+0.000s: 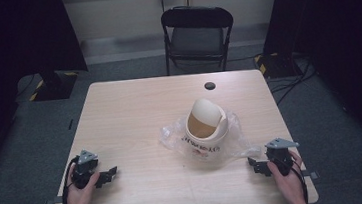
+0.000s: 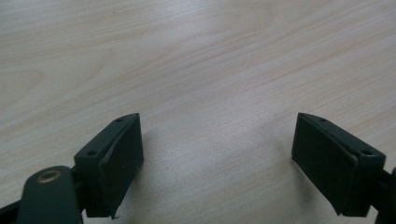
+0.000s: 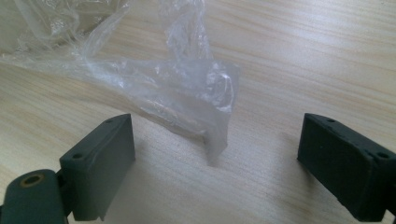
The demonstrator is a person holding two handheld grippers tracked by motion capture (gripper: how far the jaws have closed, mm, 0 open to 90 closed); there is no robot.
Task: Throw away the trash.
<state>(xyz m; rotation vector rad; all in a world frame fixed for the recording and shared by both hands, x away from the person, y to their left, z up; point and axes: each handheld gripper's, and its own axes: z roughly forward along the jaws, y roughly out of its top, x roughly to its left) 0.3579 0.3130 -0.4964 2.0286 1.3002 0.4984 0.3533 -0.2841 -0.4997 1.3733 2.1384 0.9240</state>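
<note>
A cream paper bucket [image 1: 205, 127] with a tipped lid stands in the middle of the wooden table [image 1: 134, 106], on a crumpled clear plastic bag [image 1: 172, 135]. My left gripper [image 1: 109, 174] rests near the table's front left, open, with bare wood between its jaws [image 2: 217, 154]. My right gripper [image 1: 253, 166] sits at the front right, open, pointing at a corner of the plastic bag [image 3: 187, 93]. That corner lies just ahead of its jaws, between them but untouched by the pads [image 3: 100, 163].
A black folding chair [image 1: 197, 32] stands beyond the table's far edge. A small black round cap [image 1: 210, 85] lies near the far edge of the table. Dark screens flank both sides, and cables lie on the floor at the right.
</note>
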